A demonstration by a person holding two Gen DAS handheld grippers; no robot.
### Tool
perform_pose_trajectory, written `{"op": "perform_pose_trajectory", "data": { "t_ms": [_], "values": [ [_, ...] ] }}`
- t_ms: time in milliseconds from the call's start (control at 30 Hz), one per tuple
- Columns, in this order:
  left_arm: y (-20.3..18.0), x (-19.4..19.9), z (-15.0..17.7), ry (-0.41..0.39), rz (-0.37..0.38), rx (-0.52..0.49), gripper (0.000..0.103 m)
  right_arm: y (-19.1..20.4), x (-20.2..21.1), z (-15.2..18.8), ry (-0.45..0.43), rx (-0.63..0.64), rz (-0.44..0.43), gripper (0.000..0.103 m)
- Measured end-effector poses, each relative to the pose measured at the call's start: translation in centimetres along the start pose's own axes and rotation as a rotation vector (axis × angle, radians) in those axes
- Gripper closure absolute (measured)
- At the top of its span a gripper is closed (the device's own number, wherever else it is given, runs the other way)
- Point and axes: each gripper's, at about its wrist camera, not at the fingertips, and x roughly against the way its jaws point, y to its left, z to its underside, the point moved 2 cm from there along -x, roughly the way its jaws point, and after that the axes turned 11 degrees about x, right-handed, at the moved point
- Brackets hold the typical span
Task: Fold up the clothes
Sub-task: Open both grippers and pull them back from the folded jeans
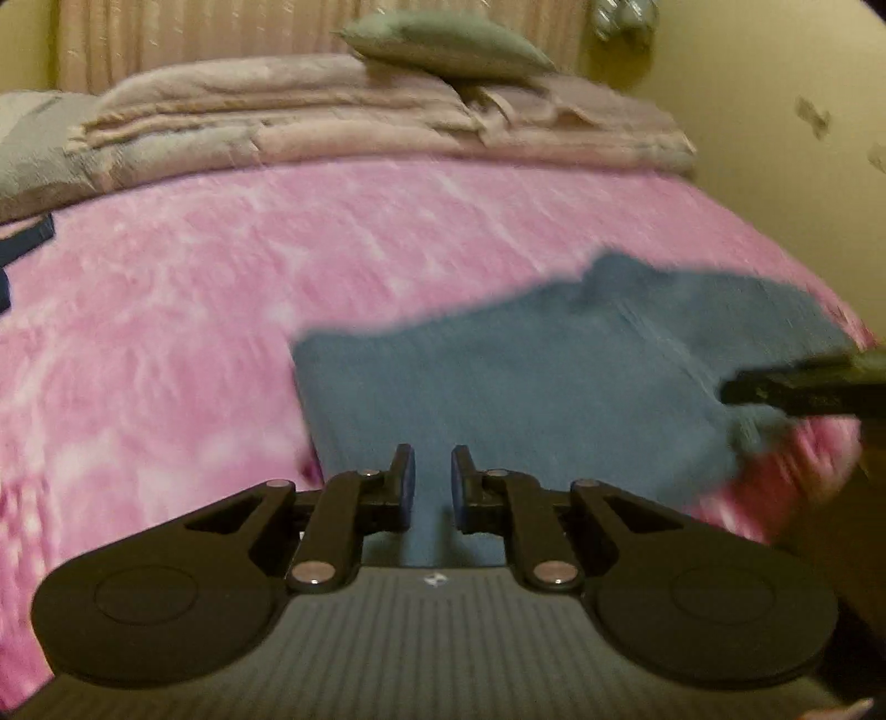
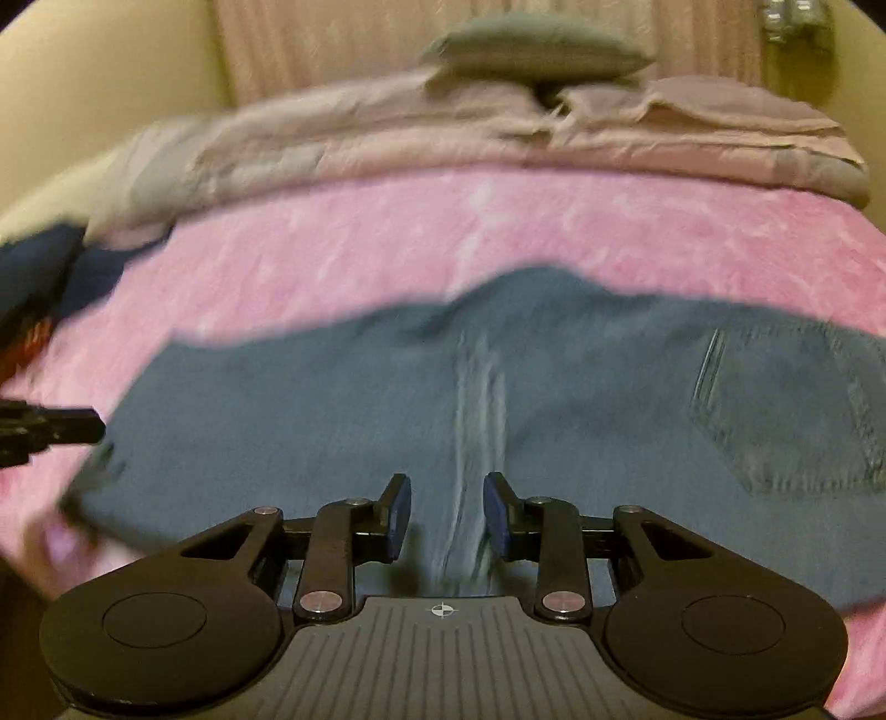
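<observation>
Lying folded on the pink bedspread (image 1: 166,332) near the bed's front edge, the blue jeans (image 1: 526,376) sit just ahead of the left gripper (image 1: 433,479), released and empty. The right wrist view shows the right gripper (image 2: 447,512) likewise released above the jeans' seam.

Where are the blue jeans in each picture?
Left wrist view: the blue jeans lie right of middle on the pink blanket, ahead of the open left tongs.
Right wrist view: the jeans stretch across the middle, with the open right tongs over their pale seam.
Shared landmark: the grey-green pillow on the folded bedding at the back.
</observation>
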Motion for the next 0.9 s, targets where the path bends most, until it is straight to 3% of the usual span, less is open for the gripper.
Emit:
{"op": "perform_pose_trajectory", "data": {
  "t_ms": [67, 167, 333, 433, 533, 567, 600, 667, 900],
  "values": [
    [-0.2, -0.4, 2.1, 0.026, -0.039, -0.033, 0.092, 0.2, -1.2, 1.4, 0.038, 0.02, 0.02, 0.07],
    [-0.4, 0.4, 1.9, 0.01, -0.073, 0.016, 0.093, -0.1, -0.6, 0.9, 0.055, -0.02, 0.013, 0.07],
    [-1.9, 1.1, 1.5, -0.009, -0.105, 0.064, 0.089, 1.4, 1.2, 0.8, -0.002, 0.04, 0.041, 0.07],
    [-3.1, 0.1, 2.0, 0.032, -0.198, 0.113, 0.089, 1.9, -0.4, 2.2, 0.044, 0.058, 0.064, 0.069],
    [-4.5, 0.4, 1.7, 0.061, -0.273, 0.147, 0.076, 1.1, 0.5, 1.8, 0.059, -0.045, 0.038, 0.068],
    [-5.0, 0.7, 1.6, 0.067, -0.292, 0.159, 0.07, 0.8, 0.8, 1.7, 0.063, -0.077, 0.029, 0.062],
    [-5.5, 1.0, 1.6, 0.072, -0.309, 0.159, 0.069, 0.8, 1.3, 1.6, 0.057, -0.089, 0.028, 0.038],
    [-6.6, 1.5, 1.6, 0.073, -0.348, 0.145, 0.065, 0.8, 2.7, 1.5, 0.03, -0.088, 0.046, 0.013],
    [-9.2, 3.1, 2.5, 0.078, -0.415, 0.123, 0.054, 1.6, 6.0, 2.3, 0.011, -0.084, 0.077, 0.013]
  ]
}}
